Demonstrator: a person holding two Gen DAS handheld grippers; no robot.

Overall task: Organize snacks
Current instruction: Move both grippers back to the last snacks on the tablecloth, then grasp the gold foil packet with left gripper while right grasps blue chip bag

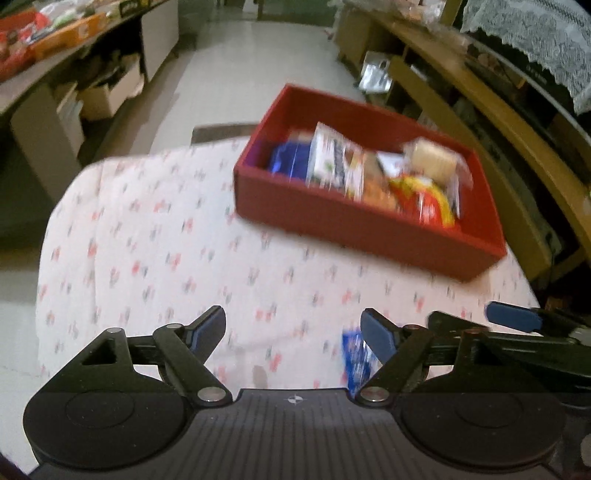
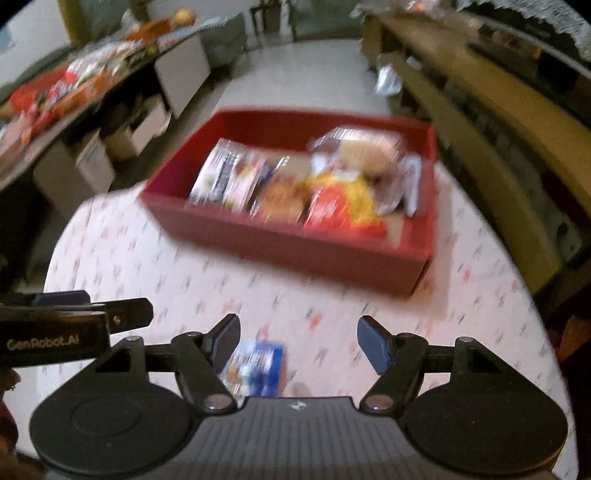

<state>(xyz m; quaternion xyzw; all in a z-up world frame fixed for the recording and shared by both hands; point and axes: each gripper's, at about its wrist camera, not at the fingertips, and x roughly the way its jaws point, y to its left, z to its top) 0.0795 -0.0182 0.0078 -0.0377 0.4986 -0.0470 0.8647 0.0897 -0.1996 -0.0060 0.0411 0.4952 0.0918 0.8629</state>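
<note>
A red box stands on the far side of a table with a white patterned cloth. It holds several snack packets, among them a yellow and red bag and a white packet. A small blue snack packet lies on the cloth near the front. My left gripper is open and empty, with the blue packet beside its right finger. My right gripper is open and empty, just above the blue packet.
A long counter with snack packs and orange boxes runs along the left. A wooden shelf unit runs along the right. Tiled floor lies beyond the table. Both views are blurred.
</note>
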